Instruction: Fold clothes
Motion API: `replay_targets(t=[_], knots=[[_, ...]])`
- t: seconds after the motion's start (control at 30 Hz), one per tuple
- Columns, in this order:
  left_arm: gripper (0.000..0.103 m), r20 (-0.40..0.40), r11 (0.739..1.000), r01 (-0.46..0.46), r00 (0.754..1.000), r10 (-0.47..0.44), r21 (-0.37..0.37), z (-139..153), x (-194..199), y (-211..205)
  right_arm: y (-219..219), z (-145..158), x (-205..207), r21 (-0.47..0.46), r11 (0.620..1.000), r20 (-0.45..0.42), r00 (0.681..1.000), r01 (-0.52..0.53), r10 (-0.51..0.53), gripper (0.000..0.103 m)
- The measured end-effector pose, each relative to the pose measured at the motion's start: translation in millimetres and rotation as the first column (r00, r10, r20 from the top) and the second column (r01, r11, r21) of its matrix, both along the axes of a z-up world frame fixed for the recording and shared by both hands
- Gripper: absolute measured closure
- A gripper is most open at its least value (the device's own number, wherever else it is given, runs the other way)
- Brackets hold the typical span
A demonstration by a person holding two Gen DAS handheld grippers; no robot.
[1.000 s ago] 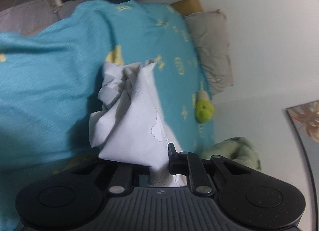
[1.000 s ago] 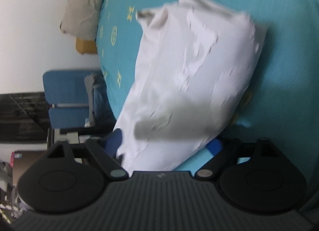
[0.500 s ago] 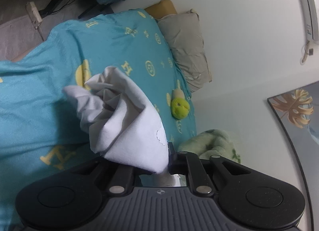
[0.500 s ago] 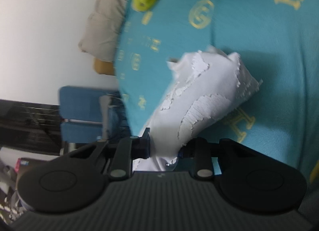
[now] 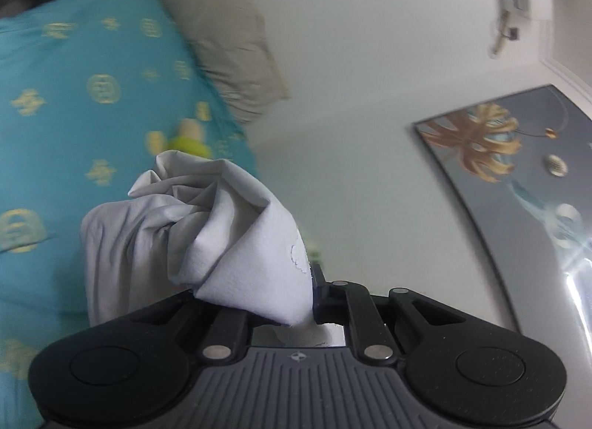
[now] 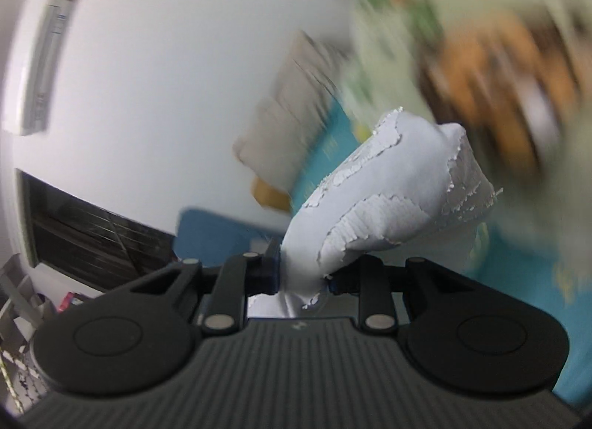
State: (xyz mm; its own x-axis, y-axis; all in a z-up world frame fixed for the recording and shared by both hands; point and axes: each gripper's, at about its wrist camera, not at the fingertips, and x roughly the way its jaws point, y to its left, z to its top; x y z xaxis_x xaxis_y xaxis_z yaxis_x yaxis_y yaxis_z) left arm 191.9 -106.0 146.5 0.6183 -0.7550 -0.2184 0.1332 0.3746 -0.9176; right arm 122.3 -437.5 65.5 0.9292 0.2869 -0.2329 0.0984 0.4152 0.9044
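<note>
A white garment [image 5: 207, 244] with a cracked white print hangs bunched from my left gripper [image 5: 292, 303], which is shut on its fabric and holds it above the teal bedspread [image 5: 74, 96]. In the right wrist view the same white garment [image 6: 384, 199] is pinched in my right gripper [image 6: 303, 273], also shut on it and raised. The fabric hides the fingertips of both grippers. The right view is blurred by motion.
The bed has a beige pillow [image 5: 229, 55] against the white wall [image 5: 370, 59], with a yellow-green plush toy [image 5: 188, 140] on the spread. A framed picture [image 5: 518, 185] hangs at right. A blue chair [image 6: 222, 236] and dark window [image 6: 85, 236] show in the right view.
Both grippers have risen and tilted up with the garment; the bed has dropped lower in view and the wall fills more of it. The right gripper closed on the fabric.
</note>
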Motion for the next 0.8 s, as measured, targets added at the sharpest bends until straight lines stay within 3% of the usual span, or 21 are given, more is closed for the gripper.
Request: replay_targets(t=[0.17,0.23,0.3,0.43,0.57,0.7,0.8], knots=[[0.090,0.164,0.992,0.112,0.981,-0.101,-0.061,68,28,-104,-75,89,6,-0.155,0.979,0.197,0.975,0.132,-0.101,0.077],[0.089,0.225,0.987,0.147,0.966,-0.131,-0.057,81,28,-144,-96,105,2,-0.218,0.955,0.245,0.958,0.202,-0.147,0.077],[0.089,0.247,0.982,0.180,0.955,-0.162,-0.054,72,30,-177,-114,102,0,-0.248,0.935,0.256,0.948,0.255,-0.191,0.077],[0.089,0.217,0.970,0.240,0.946,-0.241,0.032,-2,51,-227,-144,51,-6,-0.269,0.914,0.184,0.948,0.303,-0.261,0.077],[0.089,0.172,0.952,0.290,0.937,-0.304,0.102,-75,27,-228,-134,-30,-25,-0.329,0.898,0.121,0.957,0.290,-0.265,0.076],[0.089,0.166,0.926,0.330,0.918,-0.360,0.183,-121,-7,-212,-116,-85,-69,-0.328,0.906,0.071,0.963,0.268,-0.259,0.077],[0.088,0.153,0.905,0.335,0.912,-0.382,0.261,-142,-19,-213,-113,-108,-93,-0.302,0.915,0.030,0.962,0.269,-0.273,0.077]])
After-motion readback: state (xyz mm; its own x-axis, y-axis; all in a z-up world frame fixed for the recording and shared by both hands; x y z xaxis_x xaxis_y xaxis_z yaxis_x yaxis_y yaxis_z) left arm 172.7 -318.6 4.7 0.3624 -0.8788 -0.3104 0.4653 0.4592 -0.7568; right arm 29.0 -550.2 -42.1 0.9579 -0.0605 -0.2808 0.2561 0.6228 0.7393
